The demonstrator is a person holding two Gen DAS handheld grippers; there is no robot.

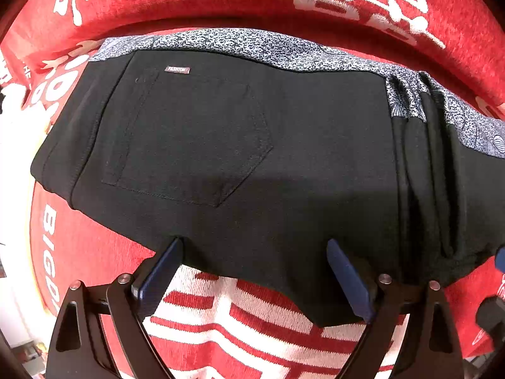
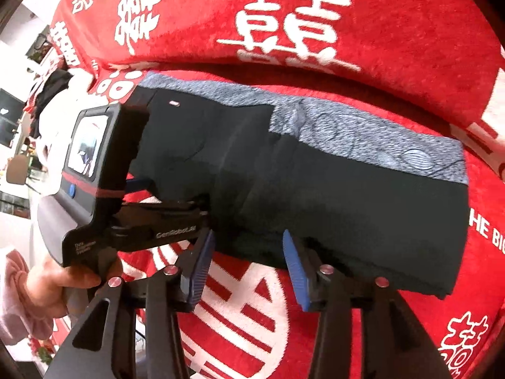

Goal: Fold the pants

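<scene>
Black pants (image 1: 240,145) with a speckled grey-white waistband (image 1: 252,47) lie folded on a red cloth with white characters. A back pocket and a small label face up. My left gripper (image 1: 254,252) is open, its blue fingers (image 1: 347,278) at the pants' near edge, nothing held. In the right wrist view the pants (image 2: 331,199) lie as a folded block with the waistband (image 2: 363,145) at the far side. My right gripper (image 2: 249,252) is open at their near edge, empty. The left gripper's body (image 2: 104,170) shows at the left, over the pants' left end.
The red cloth (image 1: 94,246) covers the surface and a raised red cushion (image 2: 284,15) behind the pants. A hand (image 2: 60,281) holds the left gripper. A room with furniture shows at the far left (image 2: 19,145).
</scene>
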